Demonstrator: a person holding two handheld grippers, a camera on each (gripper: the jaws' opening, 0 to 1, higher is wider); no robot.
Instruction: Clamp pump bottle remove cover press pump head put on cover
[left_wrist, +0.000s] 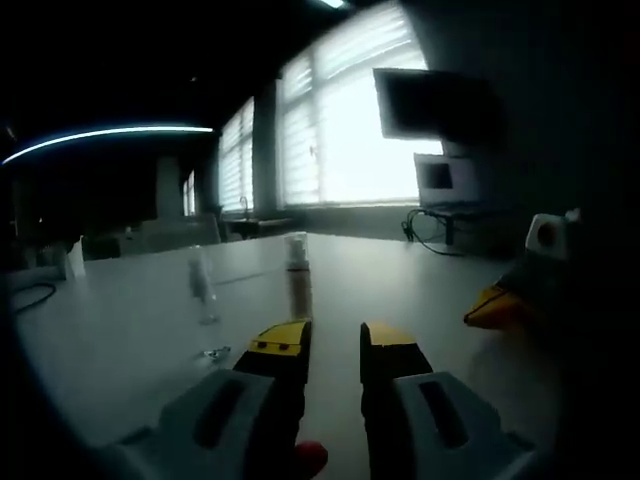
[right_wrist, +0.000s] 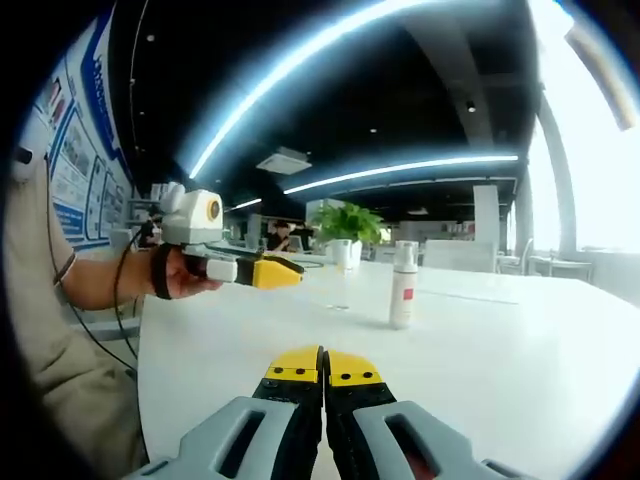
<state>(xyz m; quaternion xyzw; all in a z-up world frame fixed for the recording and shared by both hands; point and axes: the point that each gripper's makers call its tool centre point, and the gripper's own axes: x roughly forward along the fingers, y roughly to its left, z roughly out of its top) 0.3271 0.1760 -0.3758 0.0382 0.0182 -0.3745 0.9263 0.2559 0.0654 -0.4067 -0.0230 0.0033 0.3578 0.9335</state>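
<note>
Left gripper, jaws apart, faces pump bottle on table.

Left gripper and right gripper: grey moulded bodies, black fingers with yellow tips. Person at left wears a beige short-sleeved shirt, black wrist strap.
</note>
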